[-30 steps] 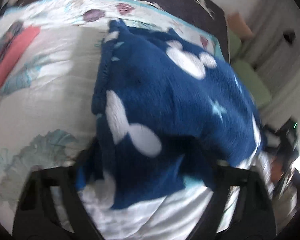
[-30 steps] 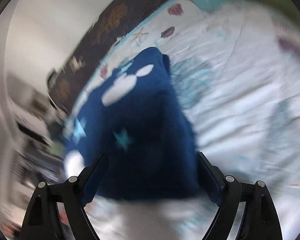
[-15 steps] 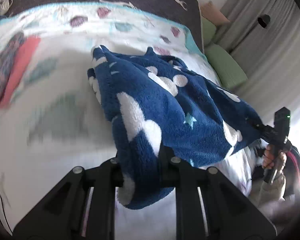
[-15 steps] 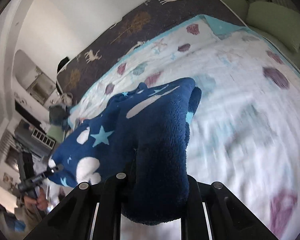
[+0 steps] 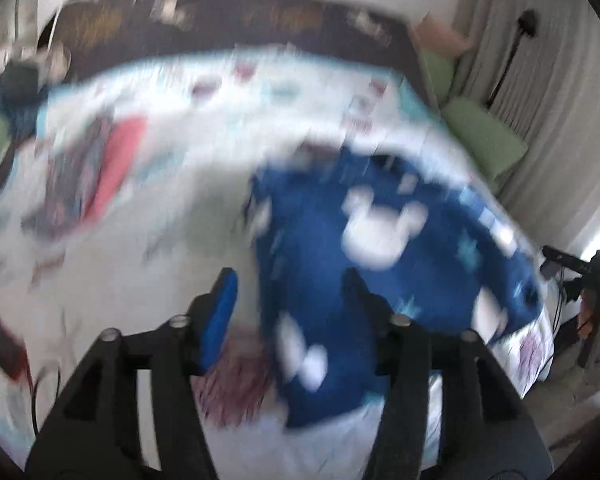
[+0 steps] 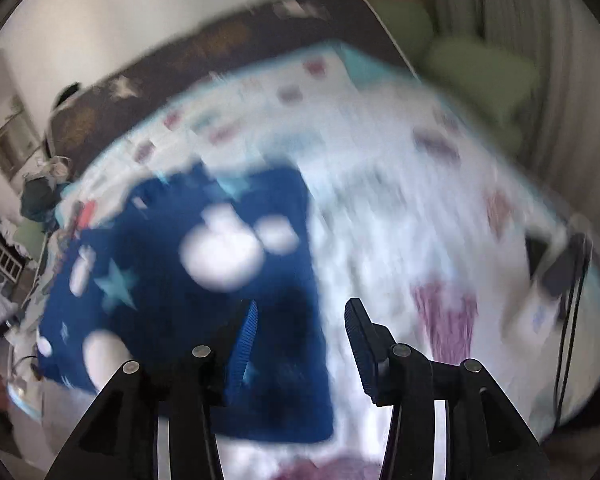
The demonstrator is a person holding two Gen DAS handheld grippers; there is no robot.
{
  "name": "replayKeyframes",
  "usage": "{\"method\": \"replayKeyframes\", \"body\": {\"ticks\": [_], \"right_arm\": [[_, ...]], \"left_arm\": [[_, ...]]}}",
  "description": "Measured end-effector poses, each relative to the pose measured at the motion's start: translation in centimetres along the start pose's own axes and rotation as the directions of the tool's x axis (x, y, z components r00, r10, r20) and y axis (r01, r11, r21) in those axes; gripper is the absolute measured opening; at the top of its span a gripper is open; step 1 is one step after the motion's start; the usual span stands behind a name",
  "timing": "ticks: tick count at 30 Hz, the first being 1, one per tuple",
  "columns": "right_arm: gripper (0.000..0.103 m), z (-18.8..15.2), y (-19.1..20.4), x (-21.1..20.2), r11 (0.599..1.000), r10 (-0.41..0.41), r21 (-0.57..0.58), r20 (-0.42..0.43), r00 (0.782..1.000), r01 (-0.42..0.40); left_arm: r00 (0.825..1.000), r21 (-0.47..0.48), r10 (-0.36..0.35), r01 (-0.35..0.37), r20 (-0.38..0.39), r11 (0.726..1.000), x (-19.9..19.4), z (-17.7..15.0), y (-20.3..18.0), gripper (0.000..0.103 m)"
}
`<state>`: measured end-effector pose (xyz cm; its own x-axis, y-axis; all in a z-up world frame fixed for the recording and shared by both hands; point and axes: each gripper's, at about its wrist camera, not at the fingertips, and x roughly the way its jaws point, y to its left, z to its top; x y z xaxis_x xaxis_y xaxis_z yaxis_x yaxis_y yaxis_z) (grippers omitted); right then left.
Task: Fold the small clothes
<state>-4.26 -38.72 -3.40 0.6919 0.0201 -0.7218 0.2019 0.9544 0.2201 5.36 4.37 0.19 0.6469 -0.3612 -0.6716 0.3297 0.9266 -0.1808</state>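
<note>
Both sets of jaws stand wide, gripping nothing. The left gripper [image 5: 290, 294] hangs over the fleece's [image 5: 364, 272] near left edge; the right gripper [image 6: 302, 326] sits over its near right corner. The fleece lies flat on the bed [image 6: 400, 200], long axis running away from both. Blurred, but left looks nearer.

Bare bedspread [image 5: 112, 280] open across left and centre of left wrist frame, blue fleece garment [image 5: 380, 260] occupying right half, folded clothes [image 5: 100, 172] upper left, green cushions [image 5: 484, 136] bounding upper right
</note>
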Motion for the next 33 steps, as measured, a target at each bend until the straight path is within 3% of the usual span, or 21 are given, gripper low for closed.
{"method": "replayKeyframes", "body": {"ticks": [2,4,6,8,10,11,12,15,17,21,24,29,33], "right_arm": [[0.046,2.0,2.6,0.9,0.991,0.122,-0.048,0.016,0.992,-0.121],[0.046,3.3,5.8,2.9,0.959,0.27,-0.09,-0.005,0.963,-0.269],[0.046,3.7,8.4,5.3,0.933,0.336,-0.122,-0.036,0.941,-0.337],[0.046,4.0,10.1,9.0,0.924,0.361,-0.102,-0.085,0.929,-0.369],[0.04,3.5,9.9,13.8,0.943,0.313,-0.063,-0.175,0.934,-0.327],[0.034,3.0,9.5,16.0,0.954,0.28,-0.037,-0.227,0.933,-0.296],[0.034,2.3,9.5,17.0,0.956,0.275,-0.042,-0.212,0.938,-0.29],[0.034,1.6,10.8,15.7,0.949,0.226,-0.188,-0.15,0.962,-0.252],[0.036,1.3,11.4,15.2,0.949,0.203,-0.216,-0.134,0.97,-0.229],[0.036,2.2,10.9,12.0,0.931,0.3,-0.194,-0.082,0.95,-0.31],[0.036,3.4,11.4,10.9,0.93,0.289,-0.23,-0.03,0.957,-0.288],[0.037,4.3,11.0,12.6,0.944,0.273,-0.177,-0.06,0.96,-0.28],[0.037,3.1,9.8,14.8,0.956,0.254,-0.115,-0.13,0.958,-0.269]], "left_arm": [[0.995,0.031,-0.096,0.095,0.034,0.995,0.8,2.2,-1.7,0.056],[0.981,0.04,-0.195,0.195,0.003,0.98,3.1,3.4,-3.4,0.056],[0.962,0.031,-0.264,0.266,-0.071,0.963,6.9,3.7,-5.2,0.056],[0.953,0.035,-0.244,0.255,-0.181,0.966,12.5,3.1,-6.3,0.056],[0.946,0.025,-0.179,0.192,-0.271,0.981,16.8,1.3,-5.8,0.054],[0.949,0.017,-0.195,0.206,-0.247,0.979,17.8,0.4,-5.5,0.054],[0.959,0.047,-0.198,0.211,-0.204,0.976,17.2,0.2,-5.7,0.054],[0.965,0.121,-0.16,0.188,-0.21,0.975,16.1,0.3,-6.4,0.054],[0.966,0.123,-0.14,0.169,-0.22,0.978,16.0,0.7,-6.8,0.054],[0.969,0.126,-0.138,0.166,-0.202,0.978,14.9,1.8,-7.4,0.056],[0.971,0.133,-0.124,0.154,-0.206,0.979,14.9,1.8,-7.3,0.057],[0.973,0.145,-0.112,0.143,-0.201,0.979,14.8,2.1,-7.6,0.057],[0.976,0.167,-0.106,0.139,-0.189,0.976,14.5,2.8,-7.9,0.058]]}}
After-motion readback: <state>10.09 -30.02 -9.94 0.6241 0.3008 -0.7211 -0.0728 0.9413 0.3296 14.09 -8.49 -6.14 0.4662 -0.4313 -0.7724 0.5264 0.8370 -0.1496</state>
